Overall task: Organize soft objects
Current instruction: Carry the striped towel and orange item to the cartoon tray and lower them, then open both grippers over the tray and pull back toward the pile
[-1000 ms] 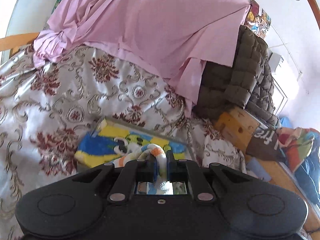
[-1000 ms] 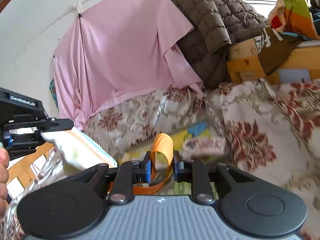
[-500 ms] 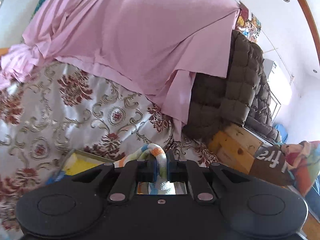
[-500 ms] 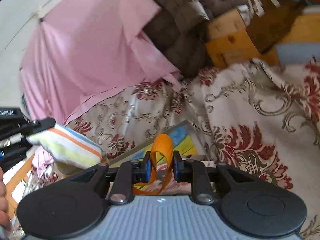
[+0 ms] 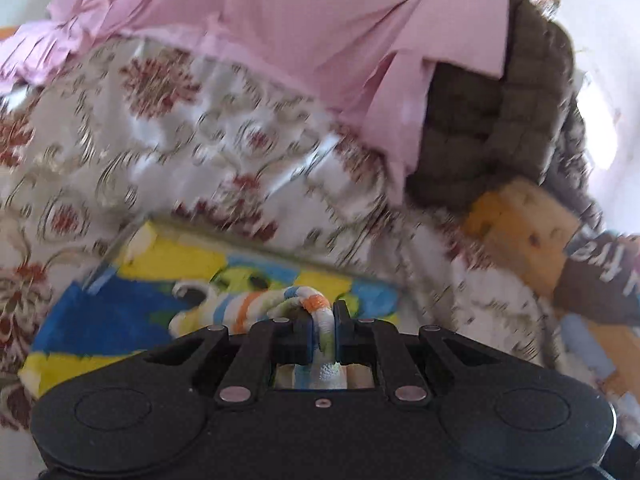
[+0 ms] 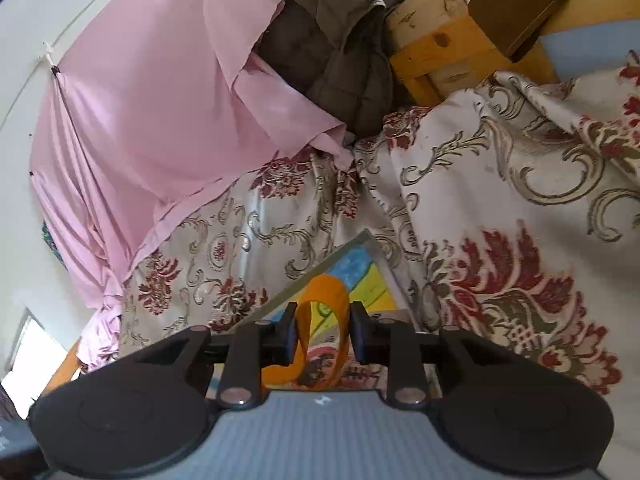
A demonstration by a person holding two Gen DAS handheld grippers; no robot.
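1. I can read no brand or label; the white letters on the dark garment [image 5: 596, 268] at the left view's right edge are too blurred.
2. My left gripper [image 5: 323, 330] is clamped on a striped towel [image 5: 256, 306], which trails over the colourful box [image 5: 120, 312].
3. My right gripper [image 6: 323, 330] pinches an orange fabric loop [image 6: 326, 292] above that same box [image 6: 360, 268].
4. The box rests on a floral bedspread [image 6: 500, 208]; behind hang a pink sheet [image 6: 152, 92] and a brown quilted jacket [image 6: 340, 48], beside a wooden frame [image 6: 436, 44].

Left gripper [image 5: 323, 332] jaws pinched nearly together; right gripper [image 6: 323, 334] jaws slightly wider, both clamping.
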